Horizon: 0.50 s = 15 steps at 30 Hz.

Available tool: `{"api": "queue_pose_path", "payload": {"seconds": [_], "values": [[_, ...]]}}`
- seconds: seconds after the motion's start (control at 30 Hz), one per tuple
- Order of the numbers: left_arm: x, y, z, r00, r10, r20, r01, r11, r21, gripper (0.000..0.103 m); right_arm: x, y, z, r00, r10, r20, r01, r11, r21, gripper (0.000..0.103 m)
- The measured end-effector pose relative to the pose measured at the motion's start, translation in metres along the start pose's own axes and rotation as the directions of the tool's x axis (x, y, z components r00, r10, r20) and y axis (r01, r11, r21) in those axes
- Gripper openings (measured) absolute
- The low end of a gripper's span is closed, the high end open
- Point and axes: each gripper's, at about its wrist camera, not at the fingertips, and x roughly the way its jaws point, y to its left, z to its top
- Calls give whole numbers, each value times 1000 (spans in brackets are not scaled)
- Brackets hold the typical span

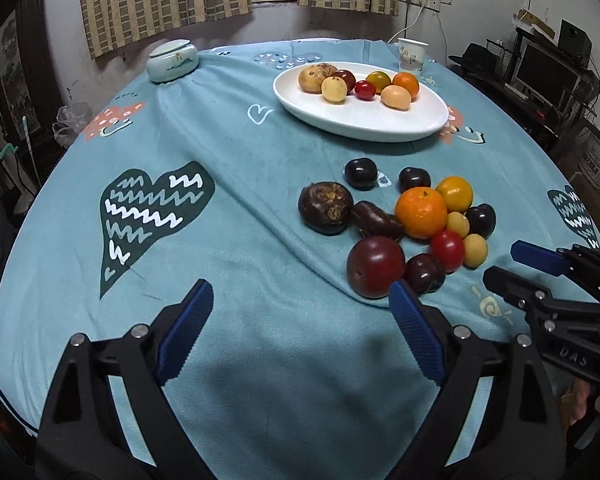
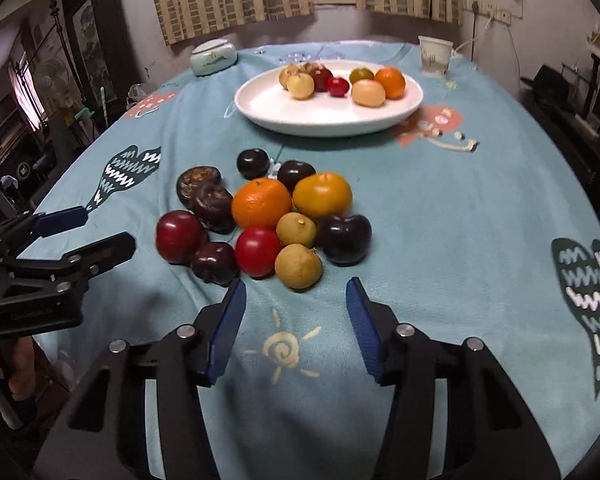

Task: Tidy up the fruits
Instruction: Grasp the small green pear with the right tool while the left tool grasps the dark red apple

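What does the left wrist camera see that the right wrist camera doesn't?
Only the left wrist view shows the computer monitor and black speaker on the right.

Only the right wrist view shows the yellow sun print whole, between the right tool, and the standing fan.

Both show the white plate of fruit, the fruit pile with its big orange, the paper cup, the lidded jar, and both tools open and empty.

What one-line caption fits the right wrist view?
Open right gripper hovers empty before a fruit pile on the blue tablecloth, white plate of fruit behind.
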Motion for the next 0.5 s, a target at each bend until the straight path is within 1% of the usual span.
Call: {"api": "queue_pose_path", "payload": {"seconds": [0.1, 0.23, 0.27, 0.33, 0.37, 0.5], "values": [[5, 2, -1, 1000, -8, -18, 8, 1000, -3, 91, 9, -2, 1, 1000, 17, -21, -17, 1000, 10, 42], [10, 1, -2, 999, -13, -34, 13, 1000, 7, 91, 25, -5, 5, 999, 26, -43, -25, 999, 22, 41], [11, 0, -1, 999, -13, -34, 13, 1000, 9, 91, 27, -3, 7, 999, 18, -38, -18, 1000, 11, 41], [13, -1, 1, 999, -12, -35, 12, 1000, 5, 91, 30, -1, 10, 999, 1, -36, -2, 1000, -16, 33], [14, -1, 1, 999, -13, -37, 13, 1000, 4, 91, 30, -1, 10, 999, 11, -40, -11, 1000, -16, 30], [21, -6, 1, 998, -32, -59, 32, 999, 11, 91, 16, 0, 1, 999, 24, -41, -24, 1000, -5, 29]]}}
